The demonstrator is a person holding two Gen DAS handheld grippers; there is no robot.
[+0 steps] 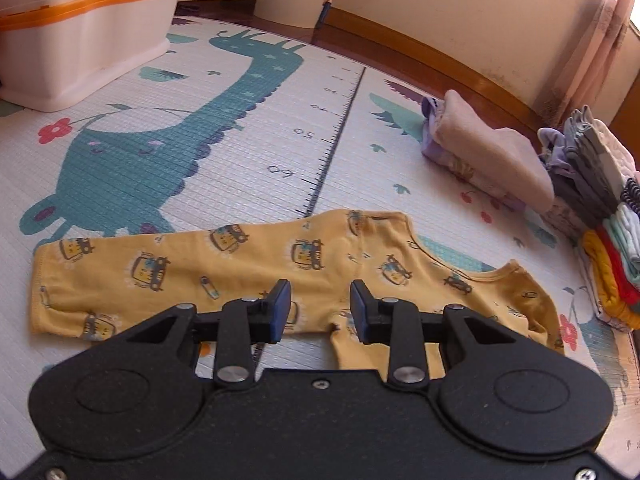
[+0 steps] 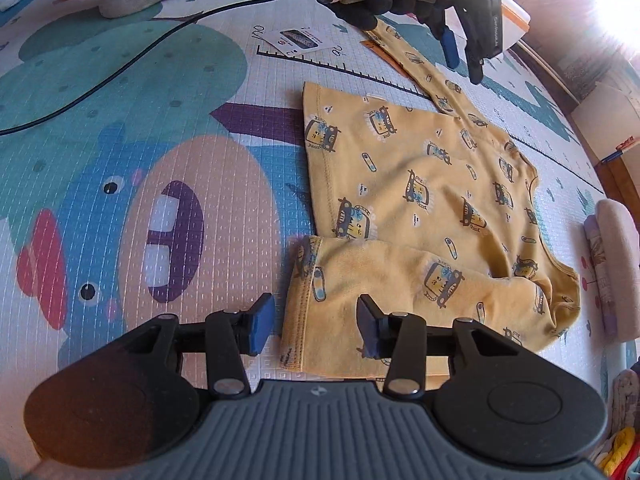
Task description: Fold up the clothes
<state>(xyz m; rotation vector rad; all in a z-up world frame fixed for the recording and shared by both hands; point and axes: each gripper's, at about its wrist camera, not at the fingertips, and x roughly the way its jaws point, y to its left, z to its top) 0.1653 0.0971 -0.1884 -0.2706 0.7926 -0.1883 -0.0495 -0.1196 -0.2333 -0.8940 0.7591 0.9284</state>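
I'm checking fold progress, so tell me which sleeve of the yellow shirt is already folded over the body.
The sleeve by the right gripper lies doubled over the shirt; the other sleeve stretches out straight.

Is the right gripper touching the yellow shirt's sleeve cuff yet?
Cannot tell. In the right wrist view the open right gripper straddles the sleeve cuff; contact isn't visible.

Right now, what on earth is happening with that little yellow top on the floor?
A person holding a two-finger gripper in each hand is folding a yellow long-sleeved shirt spread on a play mat. Both the left gripper and right gripper are open, each poised near a sleeve, gripping nothing. Stacks of folded clothes sit beside it.
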